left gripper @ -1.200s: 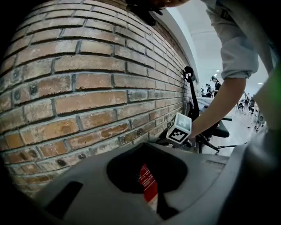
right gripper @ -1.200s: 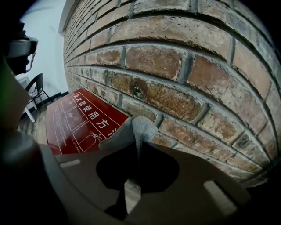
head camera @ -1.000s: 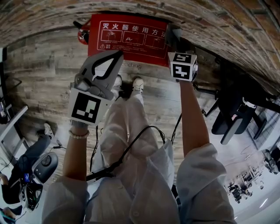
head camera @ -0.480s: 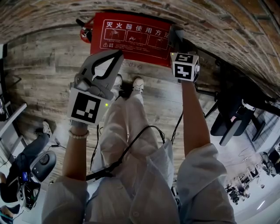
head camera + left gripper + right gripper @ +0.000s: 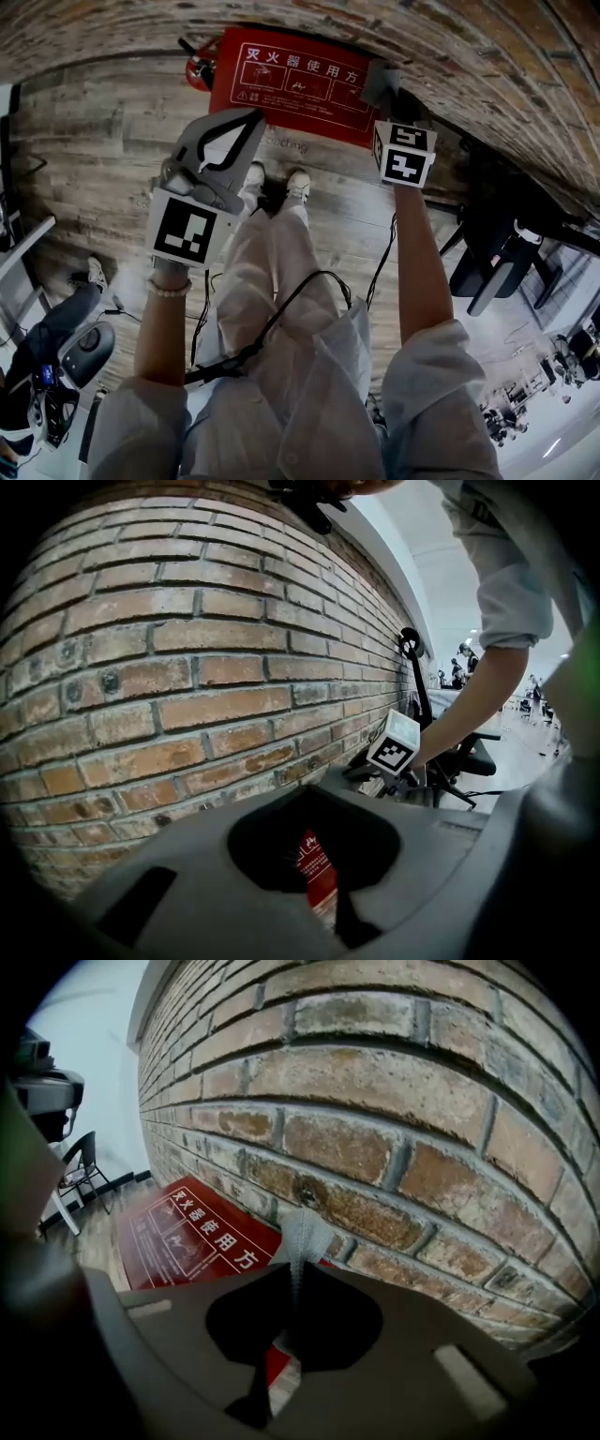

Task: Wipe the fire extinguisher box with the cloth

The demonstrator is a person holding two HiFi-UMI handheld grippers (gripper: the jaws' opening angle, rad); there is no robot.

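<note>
The red fire extinguisher box (image 5: 295, 82) with white print stands on the floor against the brick wall, ahead of the person's feet. My right gripper (image 5: 382, 94) is at the box's right end, shut on a grey cloth (image 5: 379, 81). In the right gripper view the cloth (image 5: 302, 1237) sticks up from between the jaws, close to the bricks and beside the red box (image 5: 183, 1237). My left gripper (image 5: 246, 120) hangs in the air short of the box, its jaws together with nothing in them. The left gripper view shows a strip of the red box (image 5: 317, 869) through the jaw opening.
The brick wall (image 5: 441, 37) runs along the top of the head view. A red extinguisher (image 5: 199, 66) stands by the box's left end. Black chairs (image 5: 502, 253) stand at the right and a dark wheeled device (image 5: 66, 347) at the lower left. A black cable (image 5: 281, 314) trails over the person's legs.
The right gripper with the cloth has shifted slightly right and down along the box's right end. The left gripper has held its place.
</note>
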